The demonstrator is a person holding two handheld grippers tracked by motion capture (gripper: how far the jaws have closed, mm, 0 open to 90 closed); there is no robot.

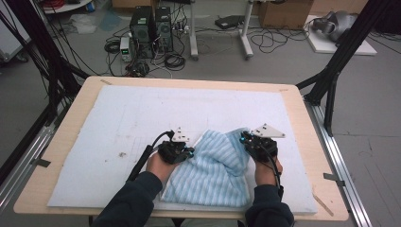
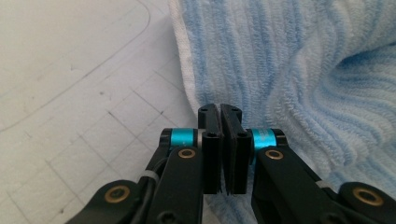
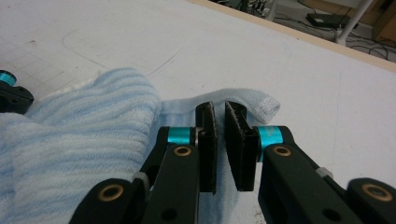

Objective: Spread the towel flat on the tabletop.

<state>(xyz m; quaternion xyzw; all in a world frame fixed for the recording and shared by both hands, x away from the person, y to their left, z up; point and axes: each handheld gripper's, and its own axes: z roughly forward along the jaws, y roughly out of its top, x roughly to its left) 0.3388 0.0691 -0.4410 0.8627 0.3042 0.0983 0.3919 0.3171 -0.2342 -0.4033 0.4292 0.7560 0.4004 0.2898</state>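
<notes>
A: What's on the tabletop [image 1: 302, 142]?

B: A pale mat [image 1: 118, 123], and on it, lower centre of the high view, a blue striped towel [image 1: 213, 170], rumpled, its near edge partly hidden by the sleeves.

A: The grippers?

B: The left gripper [image 2: 219, 116] is pinched on the towel's left edge. The right gripper [image 3: 219, 114] is narrow, nipping the right corner; the cloth between its pads is hard to make out.

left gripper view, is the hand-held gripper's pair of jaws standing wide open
No, the left hand-held gripper has its jaws pressed together at the white edge of the blue striped towel.
</notes>
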